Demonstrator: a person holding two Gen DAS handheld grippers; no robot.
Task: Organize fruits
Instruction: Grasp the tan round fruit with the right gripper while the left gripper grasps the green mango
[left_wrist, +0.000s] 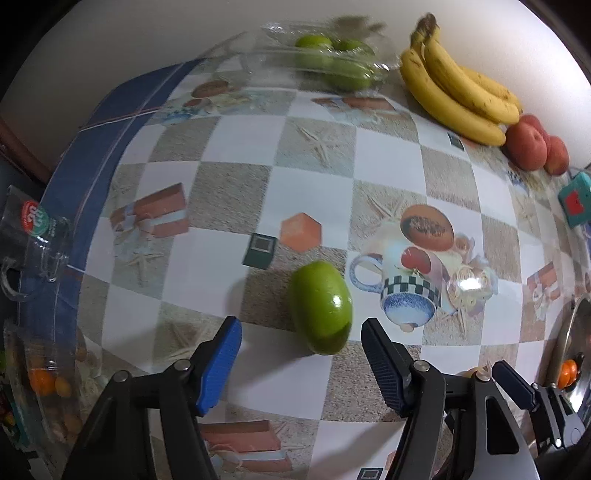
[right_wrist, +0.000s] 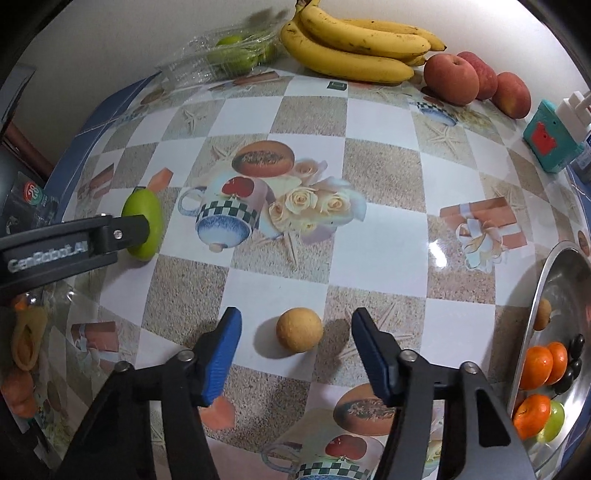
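Observation:
A green oval fruit (left_wrist: 320, 307) lies on the patterned tablecloth between the tips of my open left gripper (left_wrist: 301, 334); it also shows in the right wrist view (right_wrist: 144, 221), partly behind the left gripper's finger. A small tan round fruit (right_wrist: 299, 329) lies between the open fingers of my right gripper (right_wrist: 295, 332), untouched. A steel bowl (right_wrist: 554, 295) at the right edge holds oranges (right_wrist: 543, 365), a green grape and dark berries.
At the back stand a clear plastic box of green fruits (left_wrist: 328, 62), a banana bunch (right_wrist: 354, 44) and red apples (right_wrist: 452, 79). A teal box (right_wrist: 550, 138) sits at the right. Clear packs with small fruits (left_wrist: 44, 384) hang off the table's left edge.

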